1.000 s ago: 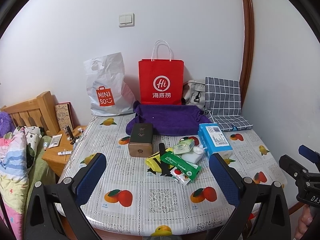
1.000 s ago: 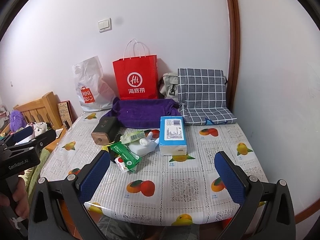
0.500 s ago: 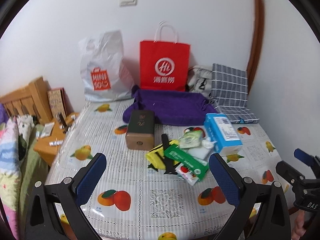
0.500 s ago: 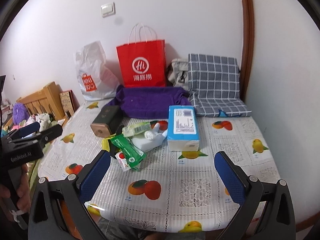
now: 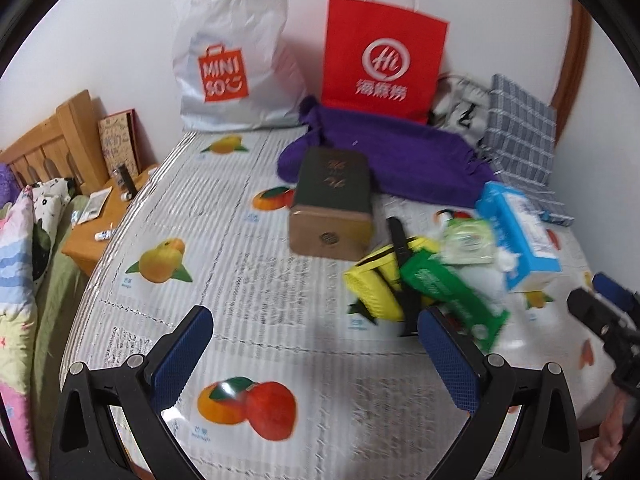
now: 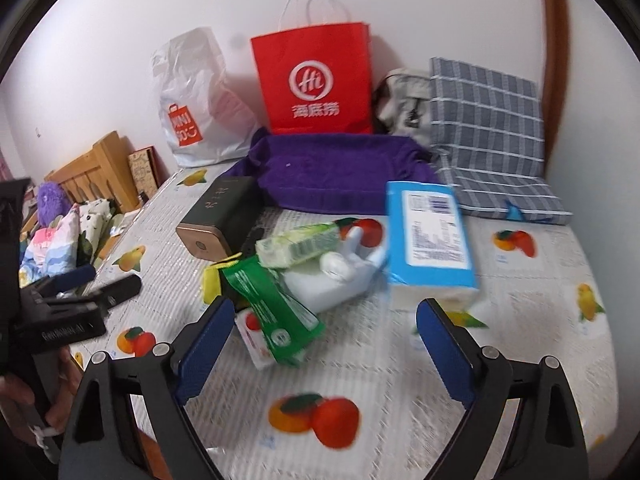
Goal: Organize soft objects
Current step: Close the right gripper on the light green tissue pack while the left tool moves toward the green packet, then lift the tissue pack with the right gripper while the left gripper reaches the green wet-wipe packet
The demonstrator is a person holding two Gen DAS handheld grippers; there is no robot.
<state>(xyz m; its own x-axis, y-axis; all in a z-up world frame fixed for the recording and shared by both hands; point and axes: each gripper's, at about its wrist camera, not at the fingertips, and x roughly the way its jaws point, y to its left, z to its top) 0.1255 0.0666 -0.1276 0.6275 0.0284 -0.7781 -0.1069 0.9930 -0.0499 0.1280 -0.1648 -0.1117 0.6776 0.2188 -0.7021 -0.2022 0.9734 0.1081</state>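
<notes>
**Both grippers angled down over the table**

My left gripper (image 5: 316,352) and right gripper (image 6: 324,340) tilted down toward the table (image 6: 520,320), both empty, jaws apart; the right's had just been narrowing slightly. The soft packs (image 6: 276,304) lay heaped mid-table beside the tissue box (image 6: 430,236), the purple cloth (image 6: 340,176) at the far edge.

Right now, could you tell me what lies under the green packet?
Under the green packet lie a yellow pouch and a small red-and-white pack; anything beneath its middle is covered.

Bare tablecloth (image 5: 240,280) in front; clutter pile (image 6: 304,264) mid-table.
</notes>
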